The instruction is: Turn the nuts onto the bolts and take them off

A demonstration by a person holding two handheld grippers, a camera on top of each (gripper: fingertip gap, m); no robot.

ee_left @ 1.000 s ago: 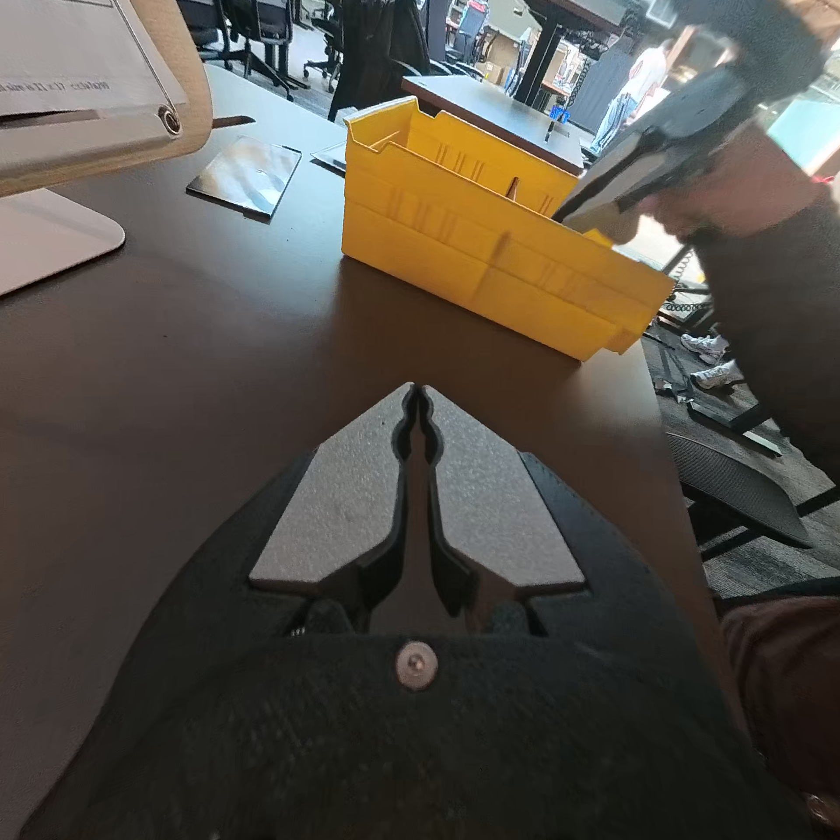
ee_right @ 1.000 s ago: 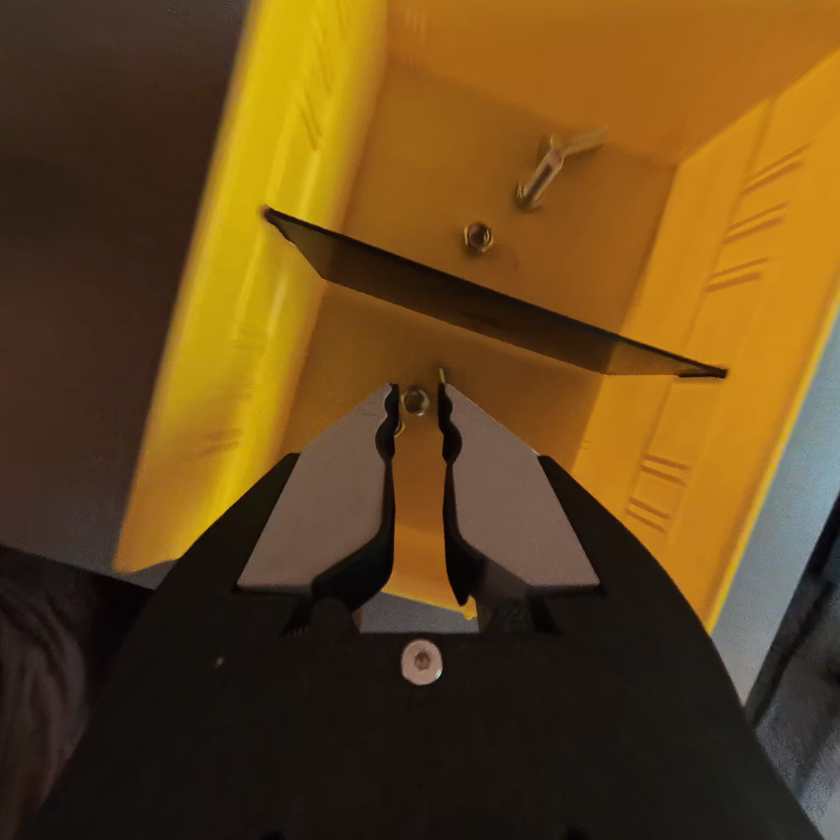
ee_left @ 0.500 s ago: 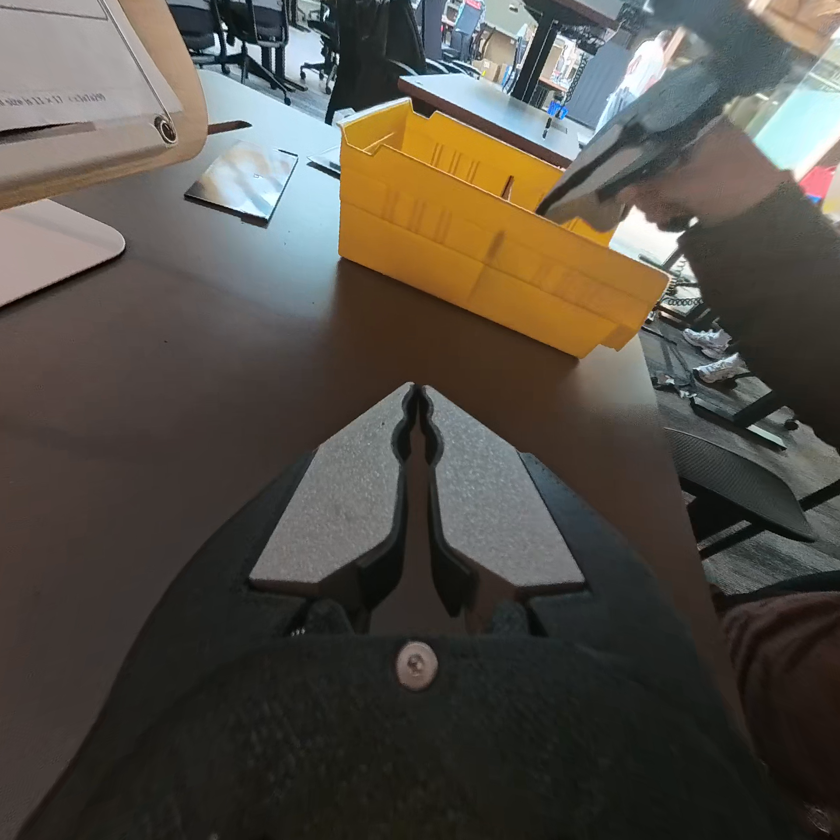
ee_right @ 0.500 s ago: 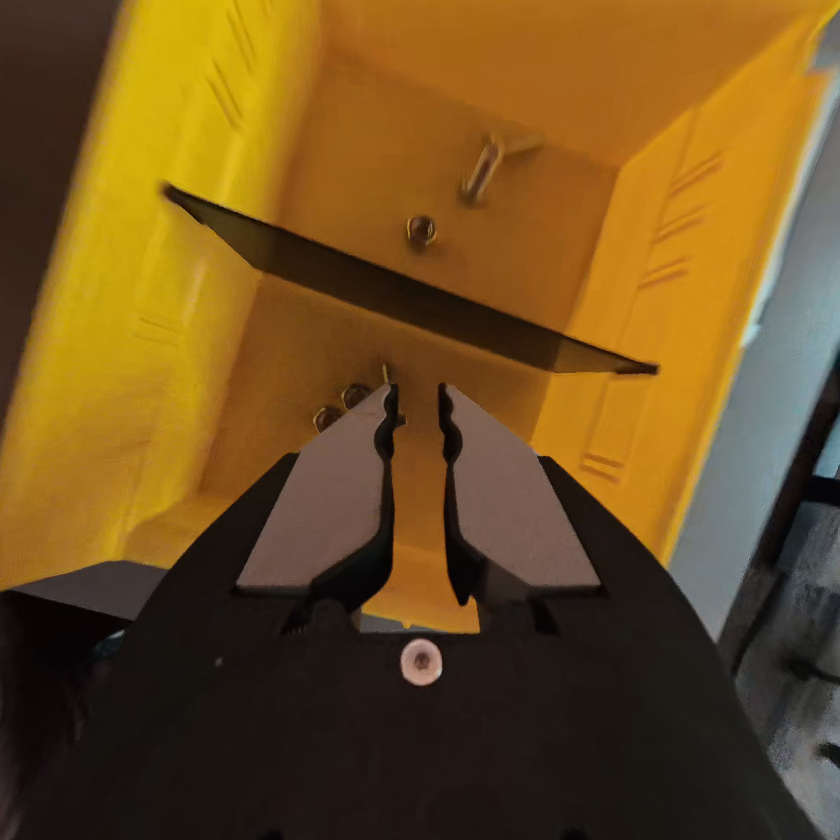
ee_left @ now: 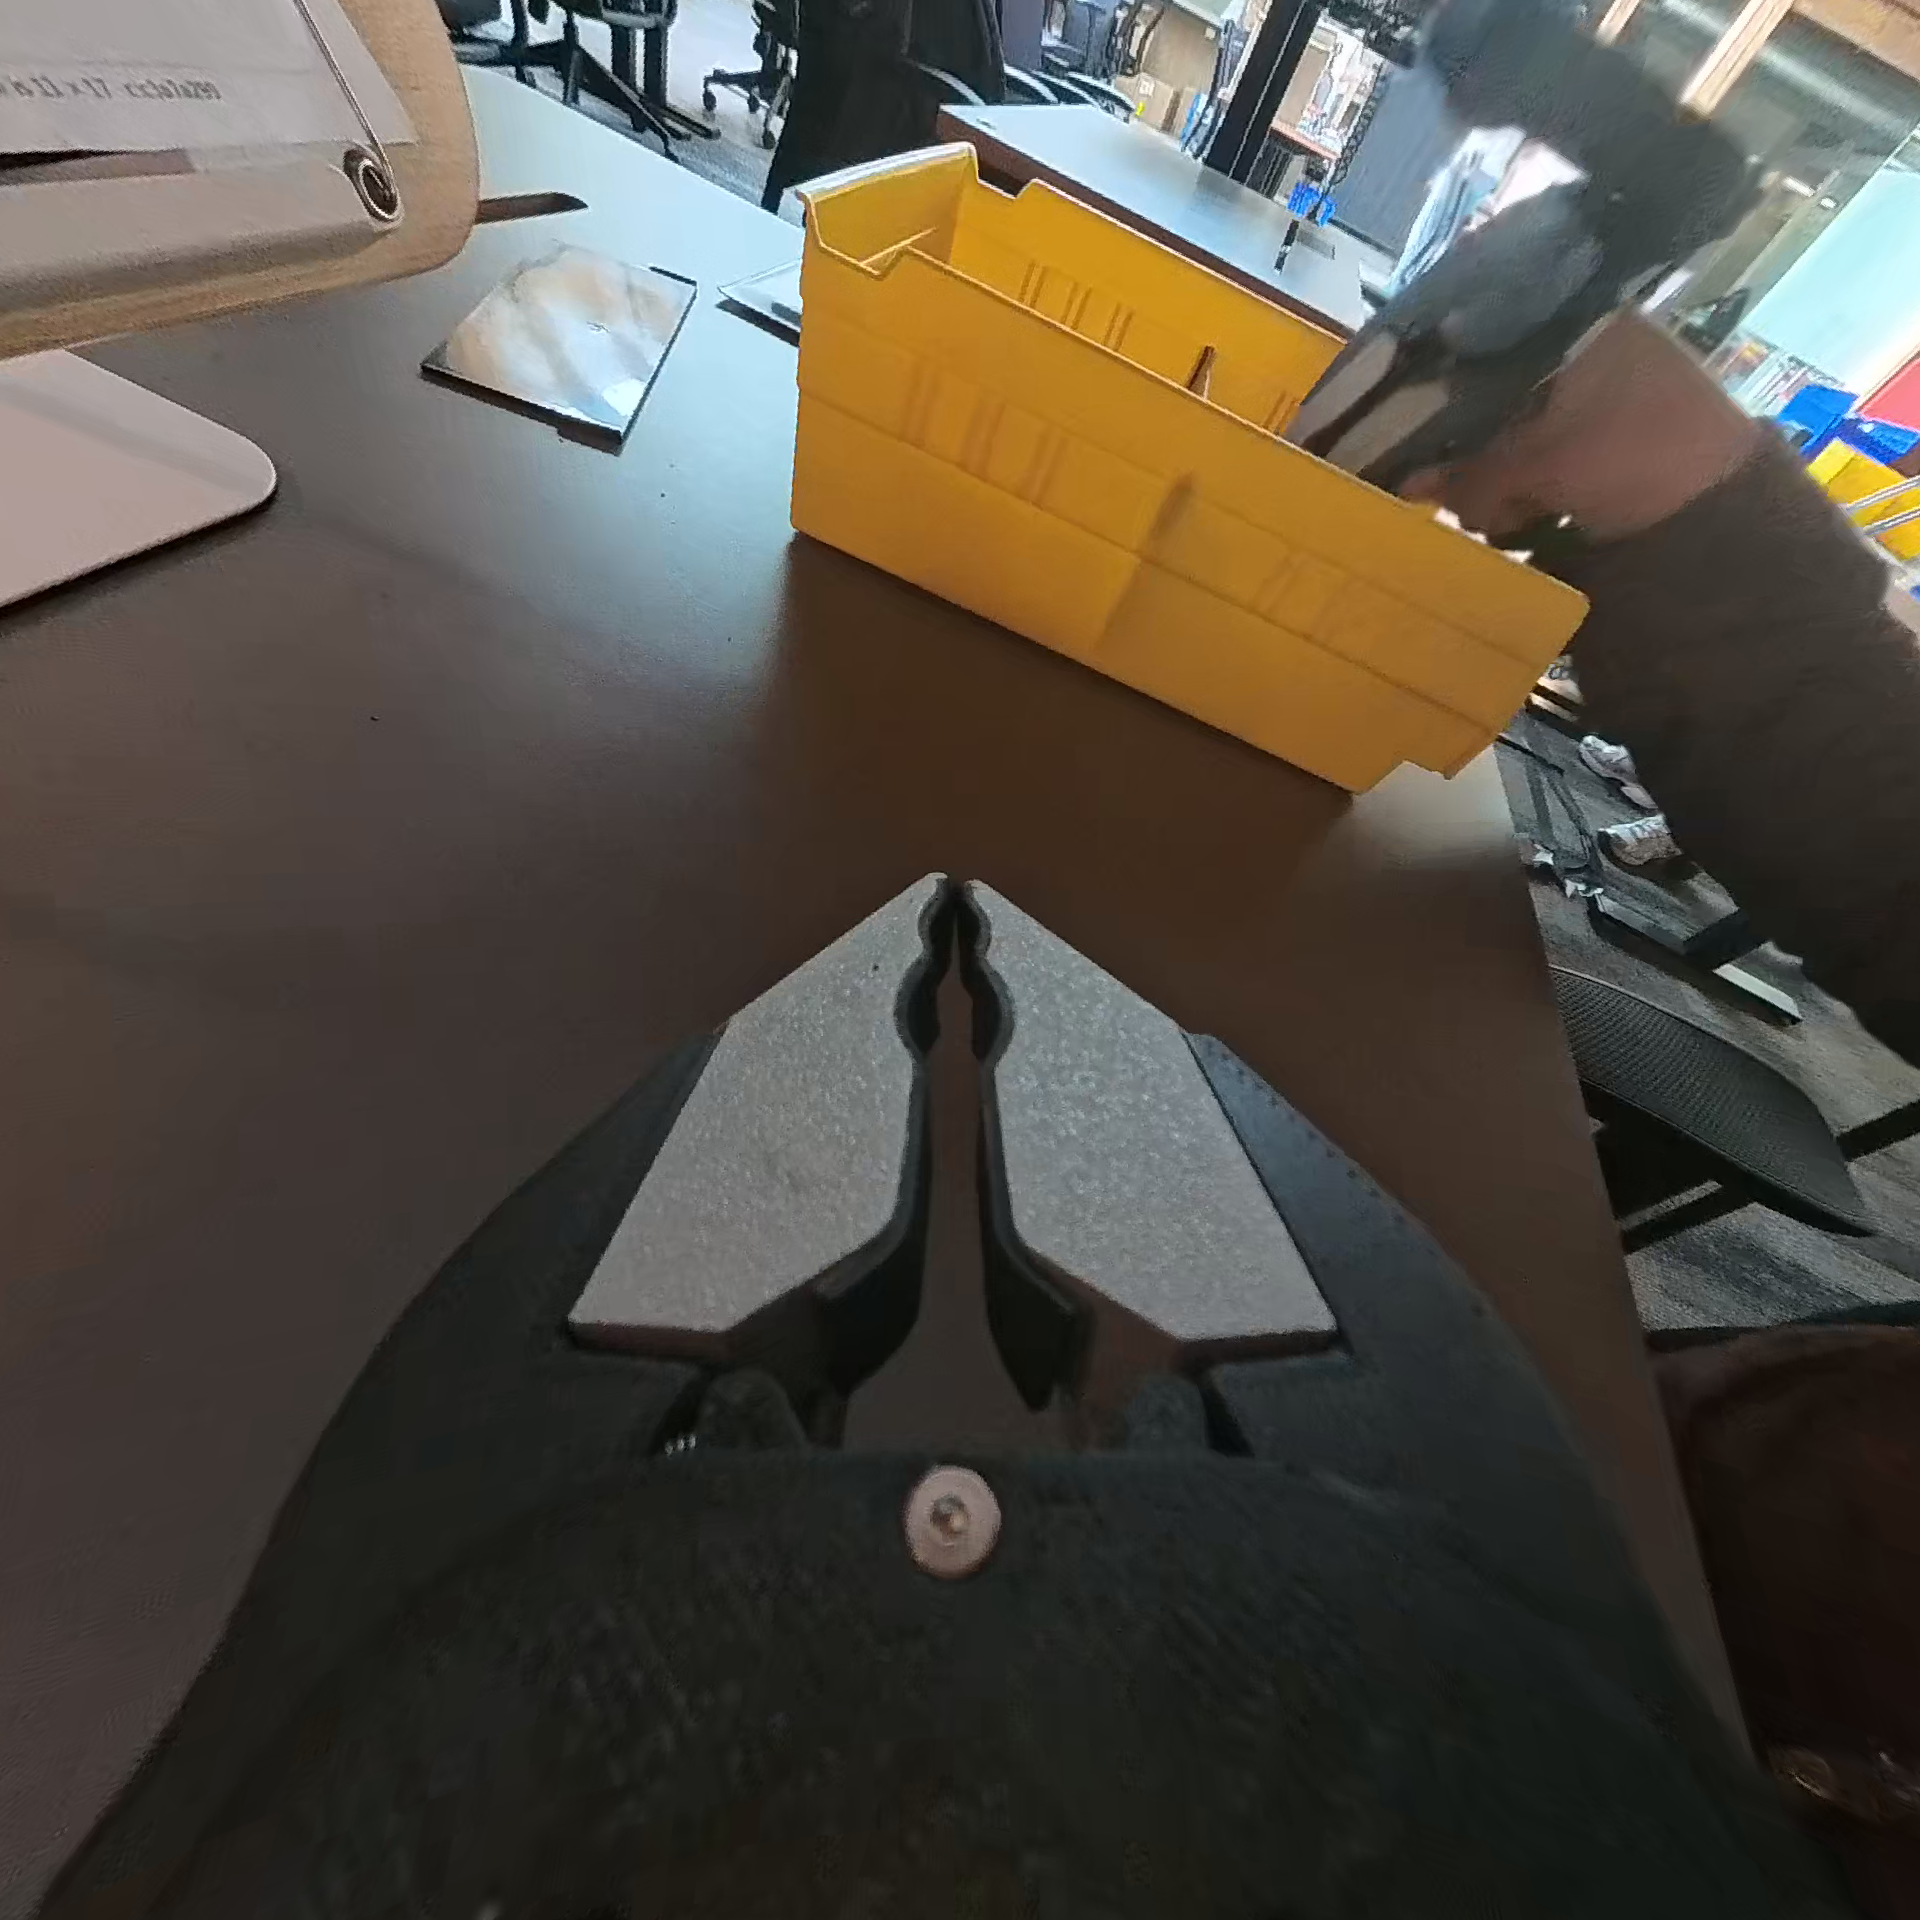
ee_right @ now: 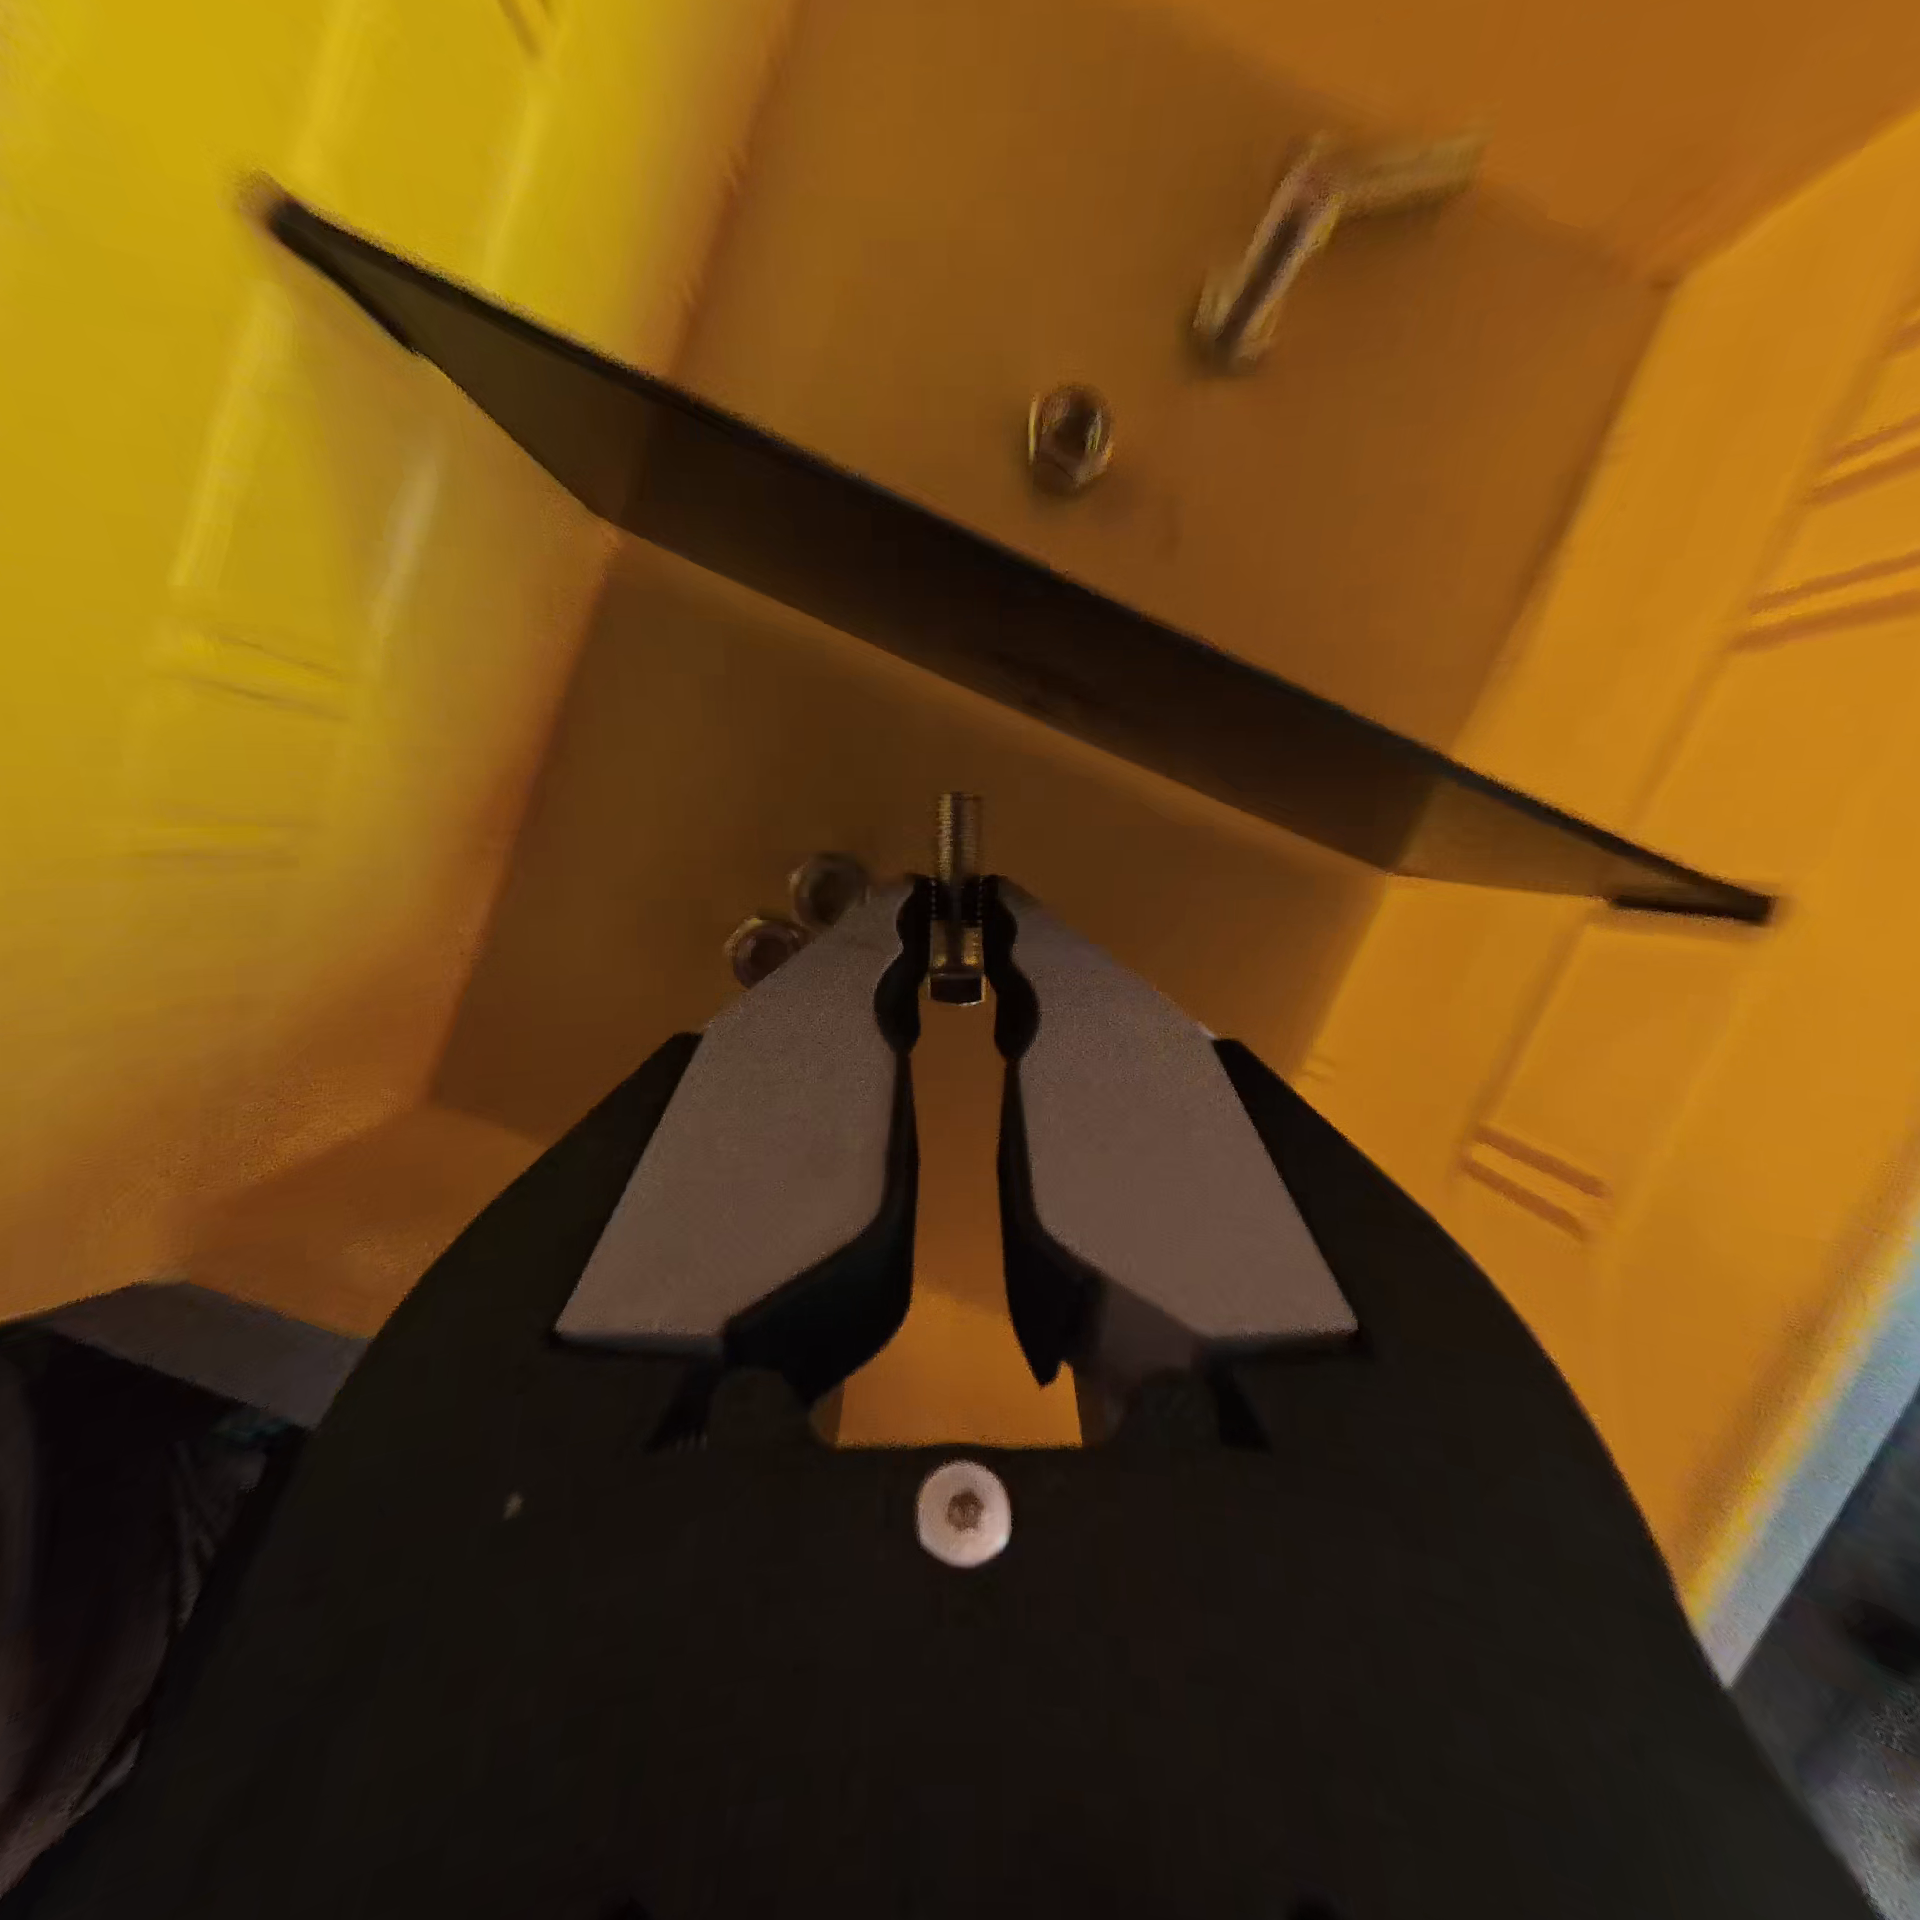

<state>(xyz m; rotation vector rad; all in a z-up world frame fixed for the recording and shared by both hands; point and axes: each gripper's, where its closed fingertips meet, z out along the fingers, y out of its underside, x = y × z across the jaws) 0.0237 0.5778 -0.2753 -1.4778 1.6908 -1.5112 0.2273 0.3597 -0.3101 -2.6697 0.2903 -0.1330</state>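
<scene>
My right gripper (ee_right: 954, 896) is inside the yellow bin (ee_right: 312, 520), shut on a small bolt (ee_right: 958, 831) whose threaded end sticks out past the tips. Two nuts (ee_right: 764, 948) lie on the bin floor just left of the tips. Beyond the black divider (ee_right: 935, 613) lie another nut (ee_right: 1068, 438) and blurred bolts (ee_right: 1299, 249). My left gripper (ee_left: 954, 894) is shut and empty, low over the dark table (ee_left: 416, 831). In the left wrist view the bin (ee_left: 1091, 520) stands ahead to the right, with the right gripper (ee_left: 1382, 405) dipped into its right end.
A monitor stand (ee_left: 104, 499) and a clipboard (ee_left: 208, 156) are at the left. A shiny flat plate (ee_left: 566, 343) lies behind the bin's left end. The table edge (ee_left: 1558, 1039) runs along the right, with a chair (ee_left: 1704, 1101) below it. The tips of one gripper are about 30 cm away from the tips of the other. To the nut (ee_right: 1068, 438): right tips about 9 cm, left tips about 30 cm.
My right gripper has dropped deeper into the bin's near compartment and closed on a bolt. The left gripper has barely moved.
</scene>
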